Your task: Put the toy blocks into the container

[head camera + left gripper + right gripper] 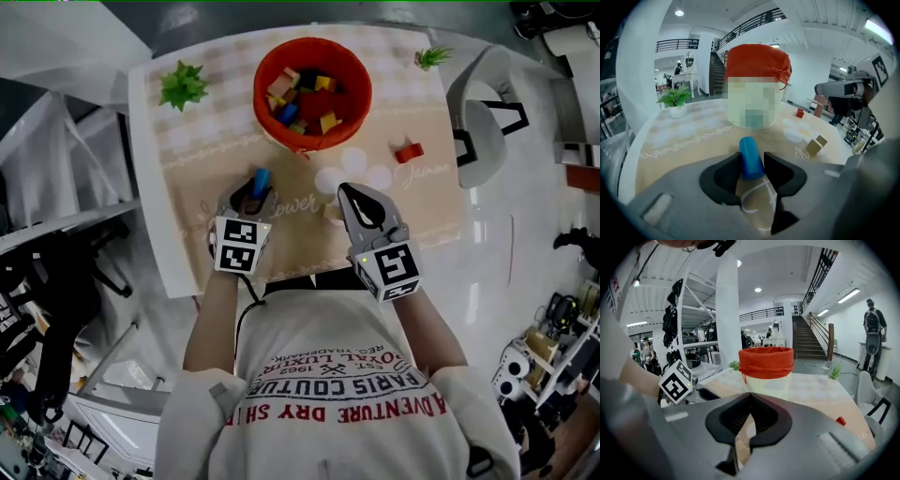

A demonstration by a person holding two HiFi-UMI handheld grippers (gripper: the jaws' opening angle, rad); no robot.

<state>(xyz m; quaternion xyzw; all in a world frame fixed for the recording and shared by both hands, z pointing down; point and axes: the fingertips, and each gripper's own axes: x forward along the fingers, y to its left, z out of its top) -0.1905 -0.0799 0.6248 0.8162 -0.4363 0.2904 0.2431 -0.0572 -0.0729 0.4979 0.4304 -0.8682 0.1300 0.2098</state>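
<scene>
Desk (424, 211), patterned mat on top.
- Container (359, 75): red-lined, far centre, upright; assorted toy blocks (300, 98) already inside.
- Left gripper (251, 199): jaws closed partway onto a blue cylinder block (751, 159), pads against both its sides, on the mat just in front of the container.
- Right gripper (345, 190): jaws together, nothing held, beside the left gripper.
- Tan block (816, 145): on the mat, near the right gripper.
- Red block (409, 152): on the desk, right of the container.
- Green plant (183, 84): far left corner.
</scene>
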